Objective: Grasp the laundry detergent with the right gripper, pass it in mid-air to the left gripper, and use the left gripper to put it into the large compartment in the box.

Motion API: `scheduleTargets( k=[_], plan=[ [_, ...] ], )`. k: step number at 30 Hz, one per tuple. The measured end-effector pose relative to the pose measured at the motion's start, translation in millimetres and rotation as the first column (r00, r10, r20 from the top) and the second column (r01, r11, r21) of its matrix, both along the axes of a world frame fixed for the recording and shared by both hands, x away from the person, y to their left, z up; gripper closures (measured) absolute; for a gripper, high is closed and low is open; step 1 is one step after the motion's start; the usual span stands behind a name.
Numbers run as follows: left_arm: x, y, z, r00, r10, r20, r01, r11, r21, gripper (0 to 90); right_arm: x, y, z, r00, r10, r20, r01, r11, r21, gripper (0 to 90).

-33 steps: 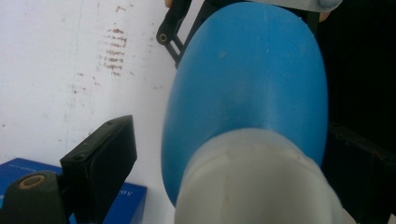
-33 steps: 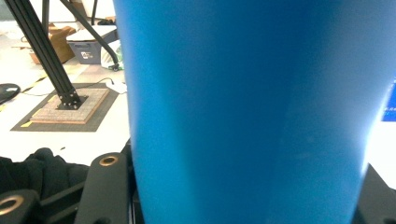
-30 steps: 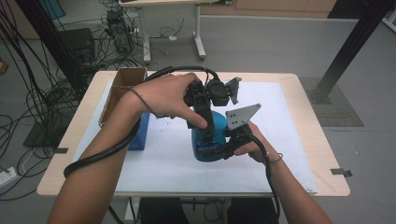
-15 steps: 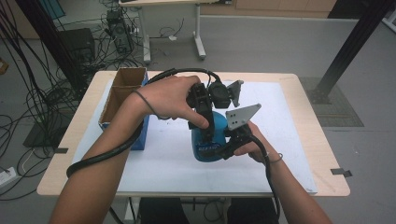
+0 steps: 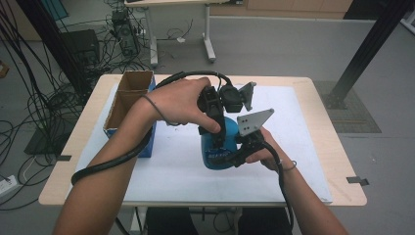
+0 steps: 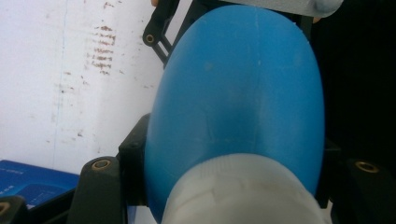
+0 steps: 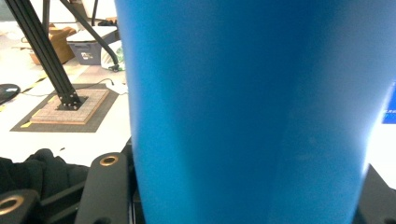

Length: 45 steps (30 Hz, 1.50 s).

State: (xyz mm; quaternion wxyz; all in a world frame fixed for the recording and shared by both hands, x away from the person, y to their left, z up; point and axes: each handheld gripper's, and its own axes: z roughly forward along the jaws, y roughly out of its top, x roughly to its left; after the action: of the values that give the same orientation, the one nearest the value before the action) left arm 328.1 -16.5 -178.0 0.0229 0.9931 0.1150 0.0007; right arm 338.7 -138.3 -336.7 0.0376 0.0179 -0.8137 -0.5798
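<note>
Both hand-held grippers clamp the blue bottle [image 5: 215,147] on the white-covered table [image 5: 313,161] (grey floor, tangled cables [image 5: 44,83]).

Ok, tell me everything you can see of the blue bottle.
The blue bottle looks like smooth plastic, with a rounded shoulder, a ribbed white cap and pale print low on its body. It stands upright on the white sheet. The right gripper clamps its body; the left gripper, fingers just closed, clamps its cap end.
</note>
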Motion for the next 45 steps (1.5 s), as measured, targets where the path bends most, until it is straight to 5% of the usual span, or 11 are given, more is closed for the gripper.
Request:
scheduleTargets(
  k=[45],
  plan=[
    [-3.1,1.6,1.8,1.0000,0.008,0.004,-0.008,1.0000,0.006,36.8,-0.9,2.3,1.3,0.9999,0.007,0.008,-0.007,1.000,0.001,41.7]
  ],
)
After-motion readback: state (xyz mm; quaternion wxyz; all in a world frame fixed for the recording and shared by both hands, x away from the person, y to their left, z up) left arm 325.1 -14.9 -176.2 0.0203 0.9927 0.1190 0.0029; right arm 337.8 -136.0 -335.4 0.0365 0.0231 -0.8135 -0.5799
